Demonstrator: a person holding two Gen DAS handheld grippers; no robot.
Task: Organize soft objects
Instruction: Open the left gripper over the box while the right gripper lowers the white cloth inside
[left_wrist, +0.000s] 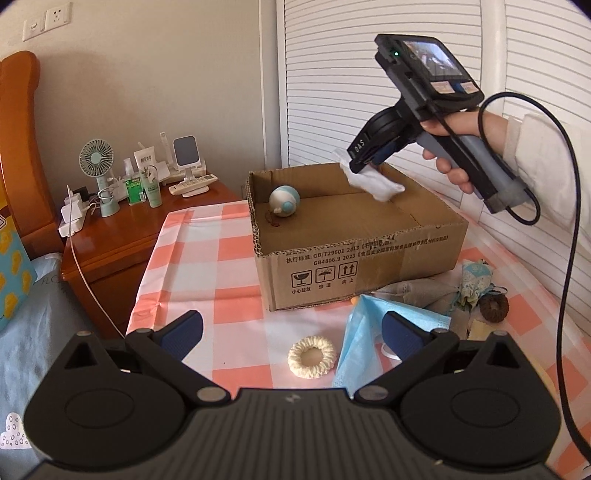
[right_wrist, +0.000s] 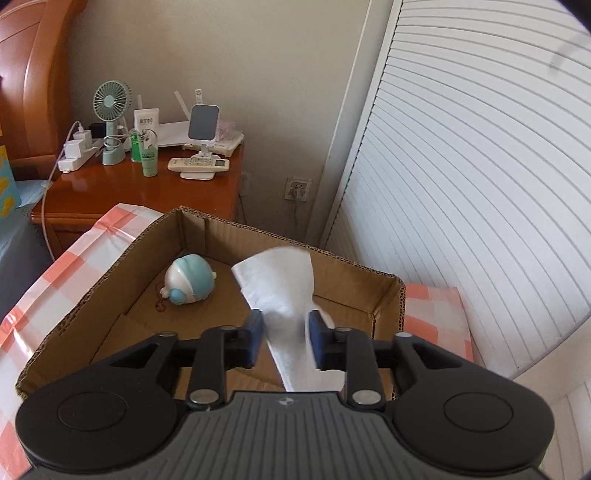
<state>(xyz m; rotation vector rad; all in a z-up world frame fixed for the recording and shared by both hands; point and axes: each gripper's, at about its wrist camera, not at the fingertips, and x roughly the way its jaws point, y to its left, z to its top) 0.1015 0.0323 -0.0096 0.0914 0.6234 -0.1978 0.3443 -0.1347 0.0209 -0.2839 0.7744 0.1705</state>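
- The right gripper (right_wrist: 283, 334) pinches a white folded tissue cloth (right_wrist: 284, 288) between its two blue-padded fingers (right_wrist: 254, 334); the cloth fans out past the fingertips.
- In the left wrist view, the right gripper (left_wrist: 369, 168) hangs above the right rear part of the open brown corrugated cardboard box (left_wrist: 369, 254), with the white cloth (left_wrist: 373, 182) drooping over the box's far wall.
- The cardboard box (right_wrist: 110, 291) stands on a table covered by an orange-and-white checked cloth (left_wrist: 207, 266), near the table's far edge.
- A round pale-blue and white plush toy (right_wrist: 188, 278) lies on the box floor in the far left corner, well apart from the held cloth.
- The left gripper (left_wrist: 291, 334) hovers over the near part of the table with its jaws spread wide and nothing between them.
- A cream knitted ring-shaped hair tie (left_wrist: 311, 356) lies on the checked cloth between the left gripper's fingers as seen from its camera.
- A light-blue pleated face mask (left_wrist: 364, 332) lies just right of the ring, in front of the box.
- A grey crumpled cloth (left_wrist: 421, 291), a blue floral fabric bundle (left_wrist: 474, 282) and a brown woven hair tie (left_wrist: 493, 307) lie by the box's near right corner.
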